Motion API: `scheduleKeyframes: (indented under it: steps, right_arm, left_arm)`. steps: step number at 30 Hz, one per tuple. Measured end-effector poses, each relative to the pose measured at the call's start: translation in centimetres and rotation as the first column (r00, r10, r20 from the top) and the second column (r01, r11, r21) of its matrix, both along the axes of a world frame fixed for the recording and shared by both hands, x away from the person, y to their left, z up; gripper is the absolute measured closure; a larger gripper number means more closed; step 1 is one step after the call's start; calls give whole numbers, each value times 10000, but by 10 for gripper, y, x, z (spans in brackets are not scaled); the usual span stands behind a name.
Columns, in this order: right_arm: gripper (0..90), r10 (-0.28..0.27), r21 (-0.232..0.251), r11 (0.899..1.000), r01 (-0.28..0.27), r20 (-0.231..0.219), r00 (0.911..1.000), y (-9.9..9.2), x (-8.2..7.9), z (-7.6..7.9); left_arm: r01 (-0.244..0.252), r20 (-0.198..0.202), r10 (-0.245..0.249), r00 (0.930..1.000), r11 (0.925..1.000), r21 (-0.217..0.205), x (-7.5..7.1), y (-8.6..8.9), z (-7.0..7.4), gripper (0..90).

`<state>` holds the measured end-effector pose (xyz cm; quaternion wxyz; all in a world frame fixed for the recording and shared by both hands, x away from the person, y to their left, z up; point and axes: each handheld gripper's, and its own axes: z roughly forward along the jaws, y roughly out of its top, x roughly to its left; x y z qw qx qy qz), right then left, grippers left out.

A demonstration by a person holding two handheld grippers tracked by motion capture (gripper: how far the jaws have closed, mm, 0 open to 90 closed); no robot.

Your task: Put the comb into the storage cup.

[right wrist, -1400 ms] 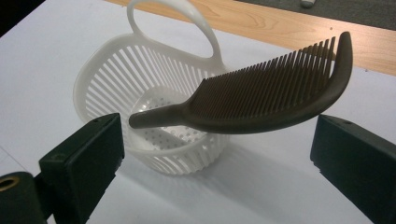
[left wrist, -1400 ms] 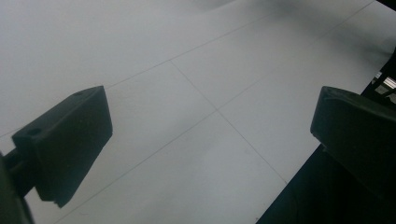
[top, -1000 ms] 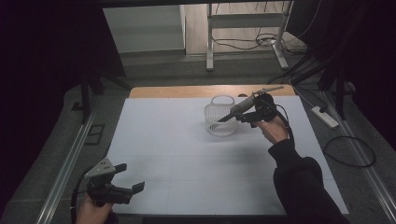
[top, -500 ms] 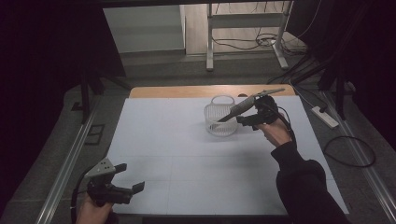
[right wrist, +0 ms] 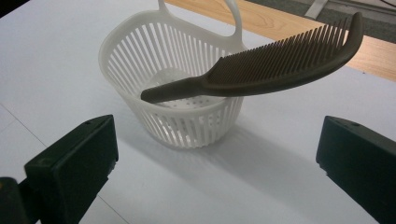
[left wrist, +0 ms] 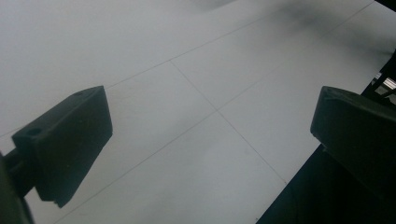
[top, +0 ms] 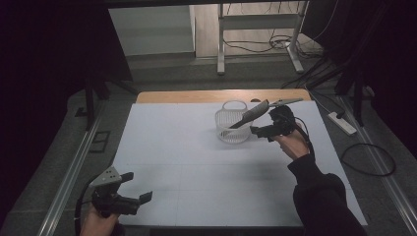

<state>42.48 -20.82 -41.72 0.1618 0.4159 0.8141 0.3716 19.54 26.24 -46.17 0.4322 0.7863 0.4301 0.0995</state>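
Since a second before, my right gripper (top: 260, 132) had drawn back from the comb (right wrist: 261, 70) and now stood just beside the white basket (right wrist: 187, 126), jaws spread wide with nothing between them. That comb lay across the basket, its handle end resting down inside against the slatted wall and its toothed end sticking out over the rim, tilted upward toward the wooden strip (top: 196, 95) at the table's far edge. Both basket and comb sat on the white table (top: 172, 147), toward its far right part. Near the front left corner, well apart from all this, my left gripper (top: 135, 199) had not shifted; its jaws hung parted over bare white surface, holding nothing.
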Motion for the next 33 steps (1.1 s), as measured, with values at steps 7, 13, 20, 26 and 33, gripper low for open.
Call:
scheduleKeyframes:
  steps: [7, 13, 20, 26, 33]
  right_arm:
    - [0, 51, -35, 10000, -51, 52, 10000, -1, -4, -2]
    - [0, 141, -95, 9999, -141, 58, 9999, -2, -9, -2]
    - [0, 256, 105, 9996, -256, -37, 9997, -5, -15, 0]
    - [0, 329, 73, 9994, -329, 37, 9995, -6, -19, -1]
    - [0, 445, 276, 9986, -444, -26, 9990, -7, -25, 0]
  left_arm:
    - [6, 21, -6, 10000, 10000, -28, 0, 1, 0, 0]
    - [-20, 11, 20, 10000, 10000, -83, 0, 1, 0, 0]
    - [-22, 25, 22, 10000, 10000, -46, 0, 1, 0, 0]
    - [-15, 26, 16, 10000, 10000, -46, 0, 1, 0, 0]
    - [3, 36, -2, 10000, 10000, -42, 0, 1, 0, 0]
